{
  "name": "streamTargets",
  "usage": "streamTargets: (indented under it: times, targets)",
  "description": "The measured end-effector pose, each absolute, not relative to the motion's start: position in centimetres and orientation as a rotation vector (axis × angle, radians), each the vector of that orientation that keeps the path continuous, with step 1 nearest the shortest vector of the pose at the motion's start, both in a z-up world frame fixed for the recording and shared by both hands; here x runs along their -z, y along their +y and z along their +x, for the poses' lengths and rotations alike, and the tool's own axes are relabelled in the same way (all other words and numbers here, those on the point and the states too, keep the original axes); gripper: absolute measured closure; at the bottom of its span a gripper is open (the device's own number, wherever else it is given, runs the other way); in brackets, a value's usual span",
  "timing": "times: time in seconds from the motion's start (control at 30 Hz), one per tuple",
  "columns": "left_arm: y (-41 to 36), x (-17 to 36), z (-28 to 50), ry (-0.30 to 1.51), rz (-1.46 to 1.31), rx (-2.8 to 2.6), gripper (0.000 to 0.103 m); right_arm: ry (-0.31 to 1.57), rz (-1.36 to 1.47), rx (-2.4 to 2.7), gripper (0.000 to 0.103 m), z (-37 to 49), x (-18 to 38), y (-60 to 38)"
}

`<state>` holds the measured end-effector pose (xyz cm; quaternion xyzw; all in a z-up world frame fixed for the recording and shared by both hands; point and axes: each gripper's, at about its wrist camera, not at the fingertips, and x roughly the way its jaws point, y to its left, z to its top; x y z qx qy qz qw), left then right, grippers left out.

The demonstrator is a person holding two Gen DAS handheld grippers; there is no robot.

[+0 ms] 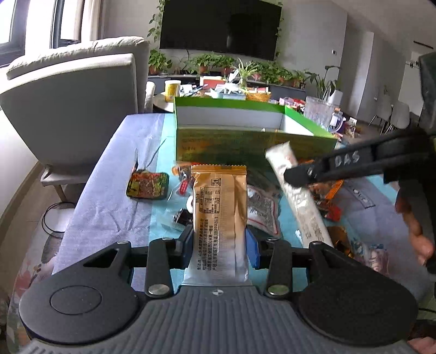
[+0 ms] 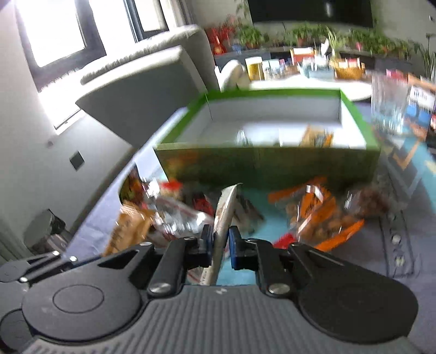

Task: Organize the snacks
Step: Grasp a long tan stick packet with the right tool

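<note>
Behind your work stands a living room: a grey armchair [image 1: 73, 109] at the left, a dark television [image 1: 220, 26] on the far wall with potted plants [image 1: 212, 64] under it. Nearer you, the surface [image 1: 109, 196] wears a lilac and teal cloth, and loose snacks lie scattered over it.

Starting at the left, a dark flat packet [image 1: 148, 185] with a red and green print lies by itself on the cloth. Next to it, your left tongs [image 1: 220, 243] are clamped on a tan snack bar [image 1: 219, 207], which stands upright with its printed back toward the camera; both blue pads press its sides. A white printed pouch [image 1: 263, 211] lies just to the right of the bar, flat on the cloth.

Beyond these sits the green box [image 1: 245, 144], open at the top, white inside (a few wrappers already lie in it, as your right camera shows, though blurred).

Further right, your right tongs [image 2: 220, 243] are closed tight on a long white packet [image 1: 297, 198], gripping it edge-on near one end; the packet slants up above the pile in front of the box. Orange wrappers [image 2: 318, 215] lie on the cloth to the right of that. Your hand [image 1: 417, 226] shows at the far right edge.
</note>
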<state>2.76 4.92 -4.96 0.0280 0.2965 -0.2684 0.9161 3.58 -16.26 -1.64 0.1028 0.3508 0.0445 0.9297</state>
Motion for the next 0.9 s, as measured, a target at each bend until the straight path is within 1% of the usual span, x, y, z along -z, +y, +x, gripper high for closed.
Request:
streamTargets:
  times: [0.3, 0.43, 0.63, 0.7, 0.77, 0.9]
  targets:
    - [4.4, 2.6, 2.8, 0.517, 0.049, 0.584, 0.067, 0.564, 0.210, -0.086, 0.092, 2.9, -2.2, -17.1]
    - [3.6, 1.3, 3.3, 0.476, 0.055, 0.599, 0.067, 0.487, 0.220, -0.068, 0.096, 3.0, -3.8, -17.9]
    - [2.5, -0.3, 4.3, 0.429, 0.062, 0.596, 0.067, 0.401, 0.220, -0.052, 0.097, 3.4, -5.5, -19.3]
    - [2.3, -0.6, 4.5, 0.422, 0.062, 0.594, 0.067, 0.438, 0.231, -0.062, 0.097, 3.6, -5.5, -19.9]
    - [2.3, -0.6, 4.8, 0.424, 0.064, 0.584, 0.067, 0.492, 0.268, -0.076, 0.091, 3.5, -4.6, -20.6]
    - [2.6, 0.0, 5.3, 0.449, 0.058, 0.552, 0.067, 0.626, 0.297, -0.082, 0.089, 3.7, -1.1, -20.9]
